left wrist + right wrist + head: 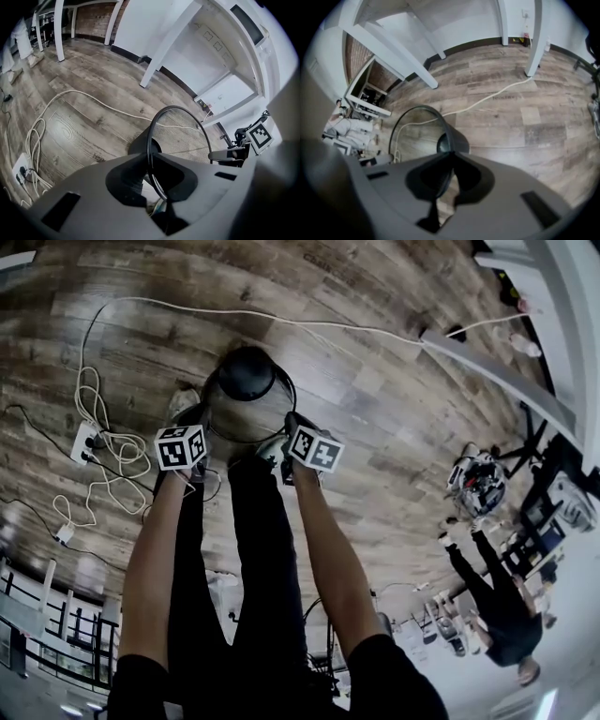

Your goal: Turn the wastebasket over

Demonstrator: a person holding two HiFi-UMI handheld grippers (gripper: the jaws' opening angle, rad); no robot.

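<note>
1. My biggest worry is the wire-mesh wastebasket [246, 373] slipping. It hangs by its thin top rim [180, 108] alone, over the wood floor [375, 427] just ahead of the person's feet, tilted so its solid dark base points away from me. I can't tell whether the base touches the floor. If either pinch slides along the round wire as I rotate, the basket swings and drops.
2. Next, the two grips sit on opposite sides of the rim. If I turn one wrist faster than the other, I judge the ring twists or bends, or pops out of one pinch.
3. A smaller risk is the coiled white cable [117, 451] lying on the floor to the left. A basket set down wide could land on it and sit crooked.
4. The left gripper [151, 178] has its jaws nearly together, pinching the rim wire, with the mesh wall [183, 136] just beyond.
5. The right gripper [450, 164] is likewise drawn almost closed on the rim at the opposite side.
</note>
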